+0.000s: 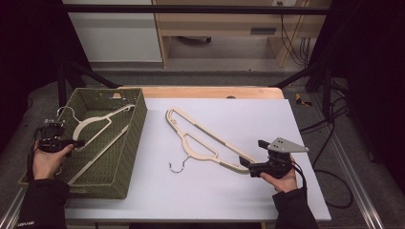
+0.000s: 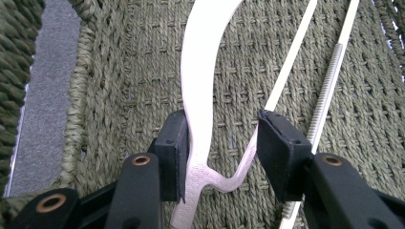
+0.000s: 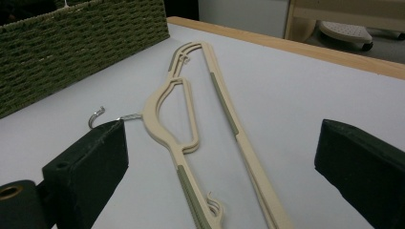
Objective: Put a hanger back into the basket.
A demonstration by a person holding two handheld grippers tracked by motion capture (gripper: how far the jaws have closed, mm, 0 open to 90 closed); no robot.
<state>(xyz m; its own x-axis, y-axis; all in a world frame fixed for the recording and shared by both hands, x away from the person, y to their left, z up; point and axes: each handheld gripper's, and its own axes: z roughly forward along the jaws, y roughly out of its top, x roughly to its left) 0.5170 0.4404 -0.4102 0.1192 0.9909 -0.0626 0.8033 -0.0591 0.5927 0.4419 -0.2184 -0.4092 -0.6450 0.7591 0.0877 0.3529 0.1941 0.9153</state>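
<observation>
High view first: at the left of the frame the left claw [image 1: 80,142] reaches over the near wall of the woven green basket [image 1: 136,125], where a pale hanger [image 1: 98,121] lies on the basket floor with its metal hook [image 1: 66,112] up by the left rim. In the left gripper view the claw [image 2: 222,145] stands partly spread around the hanger's curved shoulder [image 2: 198,90]: one pad lies right against the plastic, the other stands clear of it, so nothing is pinched. At the lower right of the high view the right claw [image 1: 244,162] hovers spread at the near end of the stacked cream hangers [image 1: 203,140] lying aslant on the grey worktop [image 1: 267,114]; the right gripper view shows its wide-apart pads either side of them, touching nothing I can see.

Risks from here, as I judge them. The basket hanger's shoulder sits between the left pads, one of them brushing it, so a careless pull-out could snag the shoulder and drag or flip the hanger against the wicker, or catch its thin bar [image 2: 329,81]. On the right, the hangers on the worktop lie nested one on another; closing on the outer end may grip just one, or let the long stack swing and slide apart, its hook [image 1: 177,167] scraping the worktop.
</observation>
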